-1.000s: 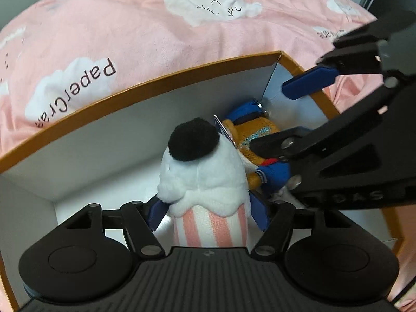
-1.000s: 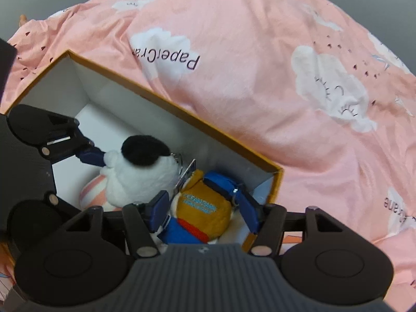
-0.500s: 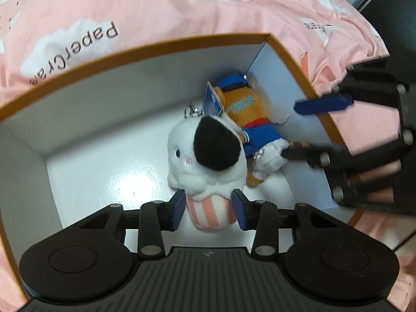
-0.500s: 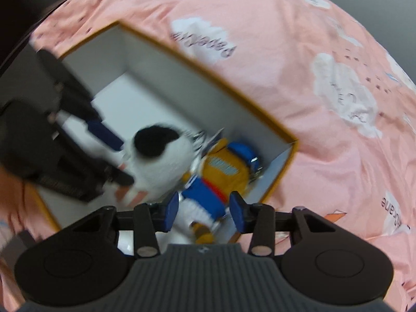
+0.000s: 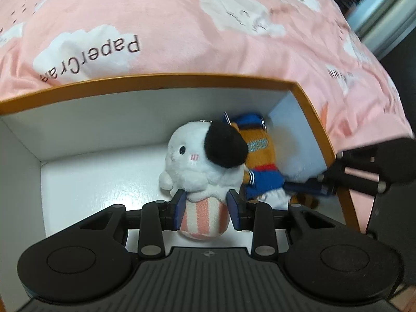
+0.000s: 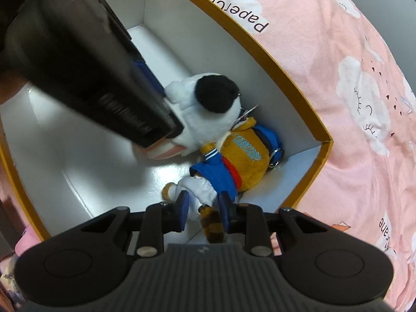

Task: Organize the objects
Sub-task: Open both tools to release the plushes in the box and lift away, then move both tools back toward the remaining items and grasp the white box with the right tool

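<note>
Both plush toys lie inside the white box (image 5: pixel 109 109) with an orange rim, which sits on a pink blanket (image 5: pixel 182 26) printed with clouds. The white plush (image 5: pixel 197 161) with a black patch on the head and a pink-striped base is beside the orange plush (image 6: pixel 244 156) in a blue jacket, which lies nearer the box corner; the two touch. One second ago the left hand-held gripper (image 5: pixel 206 209) stood wide around the white plush; since then its jaws have been closing, and now the blue pads sit against both sides of the striped base, so it grips this toy. The white plush now shows its face, which was hidden before. The right hand-held gripper (image 6: pixel 204 212) was spread around the orange plush a second ago; its jaws have also been closing and are now narrow around the white legs and the striped tail of that toy, pressing on them. In the left wrist view the right one appears blurred at the right edge.
</note>
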Demonstrator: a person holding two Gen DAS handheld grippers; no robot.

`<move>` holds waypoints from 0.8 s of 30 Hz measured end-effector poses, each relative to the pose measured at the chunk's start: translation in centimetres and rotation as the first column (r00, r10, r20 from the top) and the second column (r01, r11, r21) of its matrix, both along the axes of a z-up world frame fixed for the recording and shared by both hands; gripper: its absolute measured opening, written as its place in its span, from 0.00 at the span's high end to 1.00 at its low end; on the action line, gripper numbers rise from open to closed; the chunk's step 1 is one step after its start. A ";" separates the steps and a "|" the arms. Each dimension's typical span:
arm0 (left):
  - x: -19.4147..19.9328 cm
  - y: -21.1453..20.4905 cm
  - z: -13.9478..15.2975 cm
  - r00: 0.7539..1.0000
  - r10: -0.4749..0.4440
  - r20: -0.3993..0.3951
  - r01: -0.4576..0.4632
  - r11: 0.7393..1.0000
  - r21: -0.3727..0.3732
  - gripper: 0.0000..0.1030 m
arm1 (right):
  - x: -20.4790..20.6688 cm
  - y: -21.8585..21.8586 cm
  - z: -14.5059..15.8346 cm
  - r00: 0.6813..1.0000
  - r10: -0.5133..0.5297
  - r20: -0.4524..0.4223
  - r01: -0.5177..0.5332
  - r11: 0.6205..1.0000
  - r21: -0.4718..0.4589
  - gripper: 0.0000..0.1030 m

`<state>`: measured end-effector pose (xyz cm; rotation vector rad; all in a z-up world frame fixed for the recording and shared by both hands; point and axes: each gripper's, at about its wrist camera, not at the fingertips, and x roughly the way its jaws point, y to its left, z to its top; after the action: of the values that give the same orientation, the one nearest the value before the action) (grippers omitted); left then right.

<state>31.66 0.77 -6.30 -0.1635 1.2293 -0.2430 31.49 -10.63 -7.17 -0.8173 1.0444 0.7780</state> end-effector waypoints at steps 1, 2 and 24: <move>0.3 0.0 -0.3 1.000 0.021 -0.008 -0.021 1.000 -0.012 0.63 | 0.2 0.0 -0.1 1.000 -0.008 0.001 0.008 1.000 0.001 0.75; 0.4 0.1 -0.5 0.999 0.040 -0.015 -0.040 0.999 -0.024 0.63 | 0.4 -0.1 -0.3 1.000 -0.026 0.000 0.026 1.000 0.008 0.75; -10.3 0.0 7.3 0.942 0.052 0.333 -0.048 0.999 -0.021 0.59 | -6.7 -5.6 7.6 0.947 -0.320 -0.011 0.297 0.866 0.402 0.72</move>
<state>21.39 0.74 1.04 -0.1575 0.8853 -0.2242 24.80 -16.28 0.40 -0.3067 0.8949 0.6571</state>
